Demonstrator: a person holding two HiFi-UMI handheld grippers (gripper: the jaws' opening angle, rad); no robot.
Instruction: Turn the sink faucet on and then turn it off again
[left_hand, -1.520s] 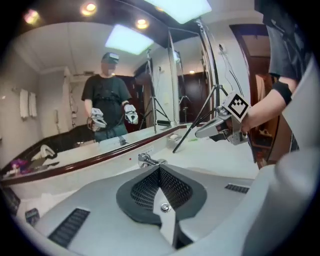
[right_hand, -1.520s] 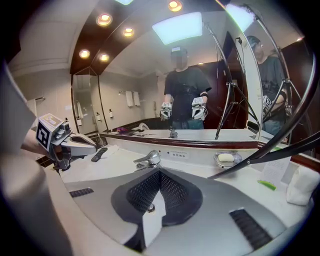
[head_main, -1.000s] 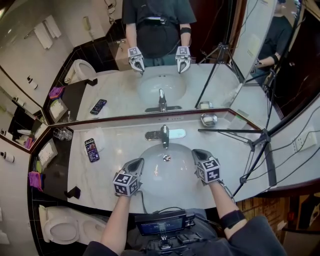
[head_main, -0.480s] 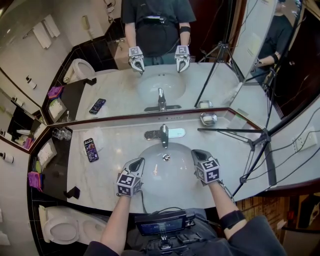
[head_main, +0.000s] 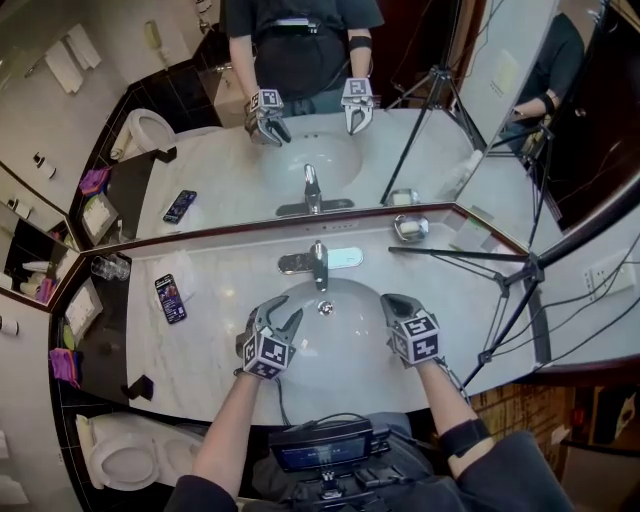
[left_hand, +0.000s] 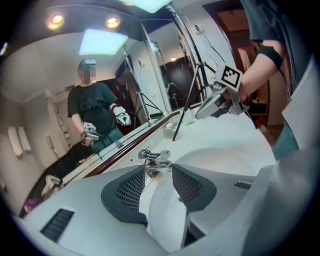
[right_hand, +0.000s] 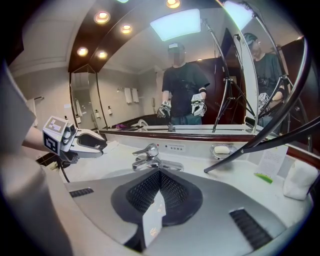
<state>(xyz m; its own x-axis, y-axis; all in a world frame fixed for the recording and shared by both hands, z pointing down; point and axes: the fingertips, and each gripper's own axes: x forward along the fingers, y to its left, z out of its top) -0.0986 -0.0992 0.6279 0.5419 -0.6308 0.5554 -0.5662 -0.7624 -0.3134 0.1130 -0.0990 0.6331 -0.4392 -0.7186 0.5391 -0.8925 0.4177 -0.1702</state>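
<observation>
Chrome faucet (head_main: 318, 262) — curved, glossy — at round, seemingly porcelain sink (head_main: 340, 347).

A chrome single-lever faucet (head_main: 318, 262) is seen standing upright at the back edge of an oval white sink (head_main: 352, 345), centred on it. It is mounted on a long chrome base plate (head_main: 345, 257) (laid left to right along the counter), and its short spout is pointed forward over the bowl. The lever is carried on top of the body. The sink is set into a pale marble counter (head_main: 210, 340); a round metal drain (head_main: 324, 308) is visible just below the spout.
</observation>
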